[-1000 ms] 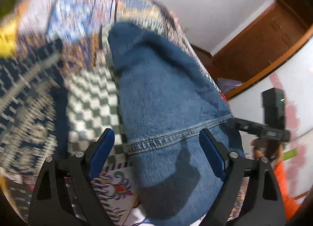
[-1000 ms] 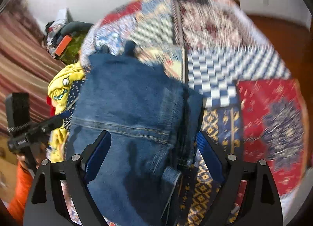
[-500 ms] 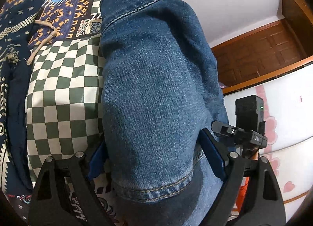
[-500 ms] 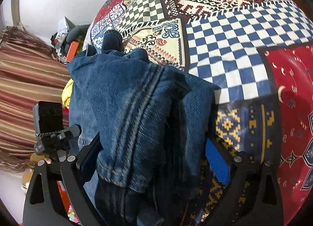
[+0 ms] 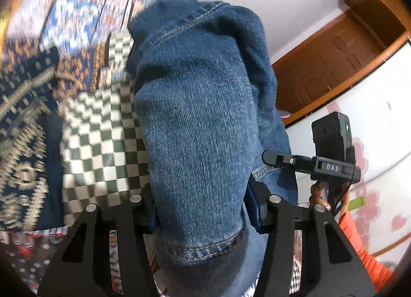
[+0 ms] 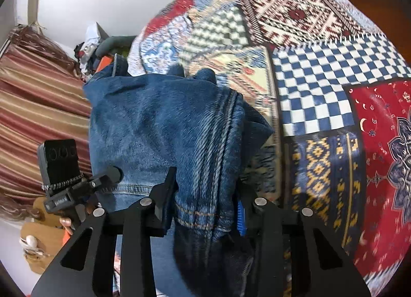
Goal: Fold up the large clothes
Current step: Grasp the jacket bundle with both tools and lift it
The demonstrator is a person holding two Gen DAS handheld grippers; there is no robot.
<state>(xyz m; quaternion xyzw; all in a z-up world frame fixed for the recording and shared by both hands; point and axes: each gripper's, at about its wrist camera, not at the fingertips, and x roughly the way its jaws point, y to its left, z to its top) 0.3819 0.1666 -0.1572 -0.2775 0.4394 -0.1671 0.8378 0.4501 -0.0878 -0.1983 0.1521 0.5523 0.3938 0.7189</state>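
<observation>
A pair of blue denim jeans [image 5: 195, 127] lies bunched on a patchwork bedspread [image 5: 97, 127]. My left gripper [image 5: 201, 207] is shut on the hem end of the jeans, and the cloth fills the gap between its fingers. My right gripper [image 6: 205, 202] is shut on a thick folded bundle of the same jeans [image 6: 164, 127] near a stitched hem. Both ends are lifted off the bedspread [image 6: 321, 96]. Each gripper shows in the other's view: the right one [image 5: 331, 163] and the left one [image 6: 64, 181].
The bedspread has checkered, red and blue patches. A wooden door [image 5: 334, 65] and a white wall stand to the right in the left wrist view. Striped curtains [image 6: 38, 107] and a pile of clutter [image 6: 92, 47] are at the left in the right wrist view.
Both grippers were open around the jeans a second ago. They have closed on the denim and lifted it, and the cloth now bunches up between them.
</observation>
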